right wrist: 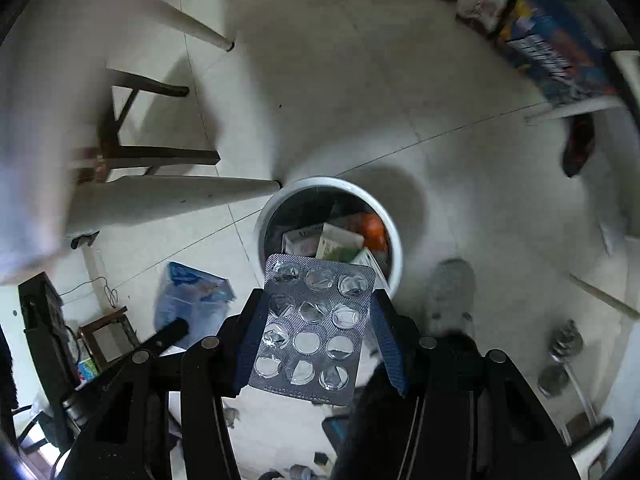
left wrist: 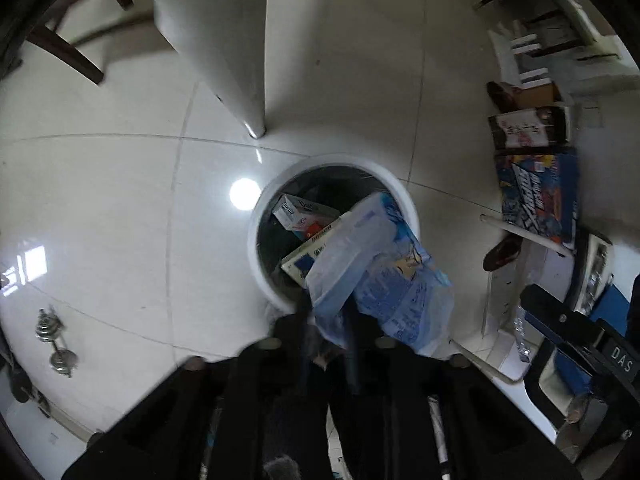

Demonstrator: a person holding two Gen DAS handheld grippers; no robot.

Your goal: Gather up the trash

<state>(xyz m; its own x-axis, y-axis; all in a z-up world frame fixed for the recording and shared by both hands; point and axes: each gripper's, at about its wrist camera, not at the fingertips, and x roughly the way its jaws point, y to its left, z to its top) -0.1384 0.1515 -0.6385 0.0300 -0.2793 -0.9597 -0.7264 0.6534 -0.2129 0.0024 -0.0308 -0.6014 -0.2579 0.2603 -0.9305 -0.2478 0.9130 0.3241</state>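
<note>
Two handheld grippers hang over a white round trash bin standing on a pale tiled floor, both positioned so that what they carry can drop straight in. The left gripper is clamped on a crumpled blue and white plastic bag, which droops across the bin's near rim — partly above the opening, partly outside it. Its fingertips are blurred and mostly covered by the bag, so the exact grip is hard to read. The right gripper pinches a silver blister pack by its two long edges, most pockets burst, its far end reaching over the bin. Small cartons and something orange already lie inside. A white table leg stands just beside the bin.
</note>
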